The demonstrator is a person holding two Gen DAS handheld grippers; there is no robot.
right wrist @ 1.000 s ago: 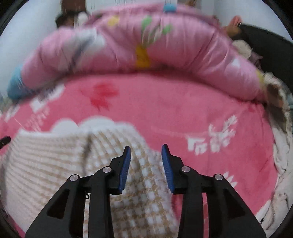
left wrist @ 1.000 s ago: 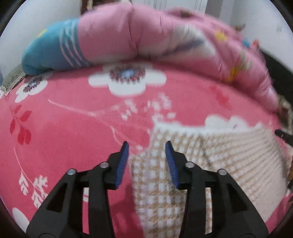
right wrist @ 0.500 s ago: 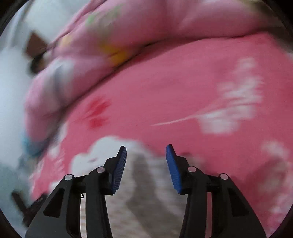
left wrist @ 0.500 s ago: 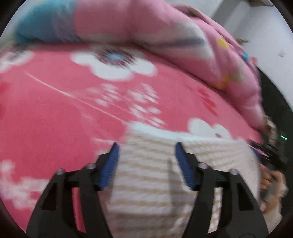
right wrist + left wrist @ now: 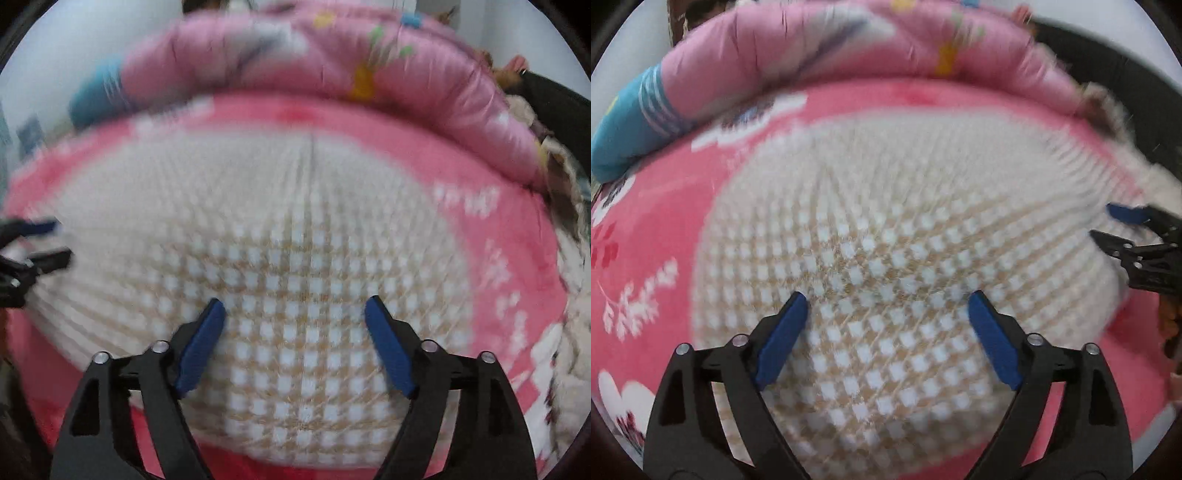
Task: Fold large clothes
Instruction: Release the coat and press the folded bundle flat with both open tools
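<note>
Checked beige-and-white garment (image 5: 886, 258) lies spread flat on the bed, on a pink floral blanket (image 5: 653, 266); it fills the middle of both wrist views, blanket showing around its edges. Both views are motion-blurred, so fabric detail at the far edge is soft.

Left hand-held gripper (image 5: 886, 321): jaws spread wide, have just been opening, nothing pinched. Blue pads (image 5: 781, 339) hover over the garment with checked fabric seen between them, not pressed on it as far as the view shows.

Right hand-held gripper (image 5: 295, 325): jaws also spread wide, just been opening, nothing gripped; garment (image 5: 280, 258) lies below and between the pads (image 5: 388, 350). A faint vertical crease or seam runs up the garment's middle in the right wrist view.

Each gripper shows at the edge of the other's view (right one at the right edge of the left wrist view (image 5: 1123, 229), left one at the left edge of the right wrist view (image 5: 40, 240)), both over the garment's side edges.

Behind the garment, a rolled pink quilt (image 5: 849, 48) with a blue striped end (image 5: 631, 122) lies along the far side of the bed.
</note>
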